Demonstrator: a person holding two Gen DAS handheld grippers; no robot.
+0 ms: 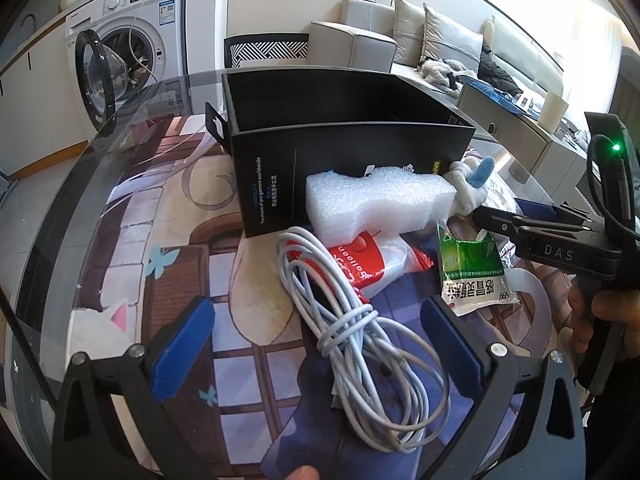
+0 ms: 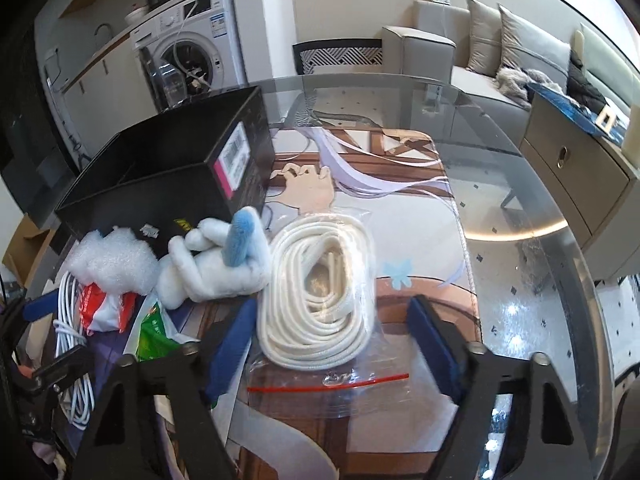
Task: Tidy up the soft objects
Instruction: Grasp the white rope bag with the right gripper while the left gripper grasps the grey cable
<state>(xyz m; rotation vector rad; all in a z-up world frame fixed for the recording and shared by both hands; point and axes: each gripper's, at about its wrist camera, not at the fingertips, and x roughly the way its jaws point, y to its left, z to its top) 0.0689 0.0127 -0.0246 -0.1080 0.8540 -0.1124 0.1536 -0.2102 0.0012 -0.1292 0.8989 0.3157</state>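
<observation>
Fingers of the left gripper (image 1: 316,350) spread wide around the coiled white cable (image 1: 360,344), not pinching it. Right gripper (image 2: 334,346) likewise gapes astride the bagged rope (image 2: 320,292).

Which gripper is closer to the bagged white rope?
Right. The right gripper straddles the rope with open jaws. The left gripper is off to the side, open over the grey cable.

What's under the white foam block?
The foam block lies on the red-and-white balloon packet and leans against the black box. The packet's far end and whatever else lies beneath are covered.
</observation>
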